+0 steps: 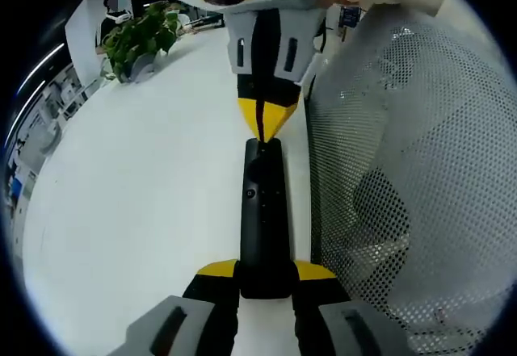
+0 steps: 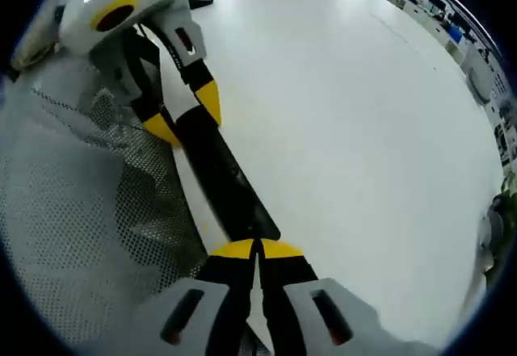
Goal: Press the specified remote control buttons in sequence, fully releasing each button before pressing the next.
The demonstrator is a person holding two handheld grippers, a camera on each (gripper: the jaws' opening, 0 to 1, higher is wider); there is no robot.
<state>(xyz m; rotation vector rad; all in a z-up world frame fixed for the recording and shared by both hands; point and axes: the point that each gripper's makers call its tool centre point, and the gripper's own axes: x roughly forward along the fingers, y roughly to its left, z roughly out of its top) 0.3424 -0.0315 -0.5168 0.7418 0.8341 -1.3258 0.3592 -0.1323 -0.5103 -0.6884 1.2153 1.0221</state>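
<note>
Remote control (image 1: 263,219) is held above the white table (image 1: 145,203), clamped at one end by the left gripper (image 1: 265,279), while the right gripper's (image 2: 258,251) closed tips are pressed on its far end; buttons remaining cannot be judged.

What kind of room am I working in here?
Probably an office or lab: a large white table, a potted plant at its far edge, and a mesh-backed office chair pulled up beside the black remote.
</note>
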